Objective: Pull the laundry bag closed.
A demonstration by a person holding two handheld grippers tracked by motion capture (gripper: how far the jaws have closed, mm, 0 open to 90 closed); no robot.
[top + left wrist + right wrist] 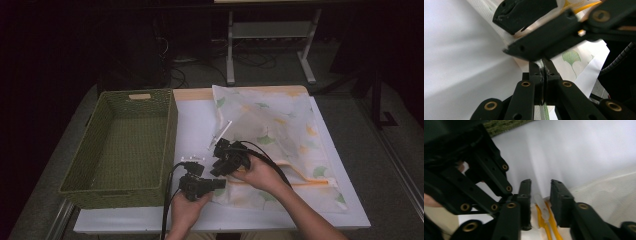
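Note:
A white mesh bag (280,125) printed with green and yellow leaves lies flat on the white table, its orange zipper (300,180) along the near edge. My left gripper (221,183) is shut on the bag's near-left corner; in the left gripper view the fabric (571,56) runs into the pinched jaws of the left gripper (543,63). My right gripper (216,170) sits just beyond it, open. In the right gripper view, that gripper (540,183) straddles the white zipper pull (541,203) on the orange zipper (546,225) without touching it.
A green woven basket (125,145) stands empty at the left, close to both grippers. Small white pieces (192,159) and a white stick (222,132) lie on the table (195,120) between basket and bag. The table's front edge is just behind the hands.

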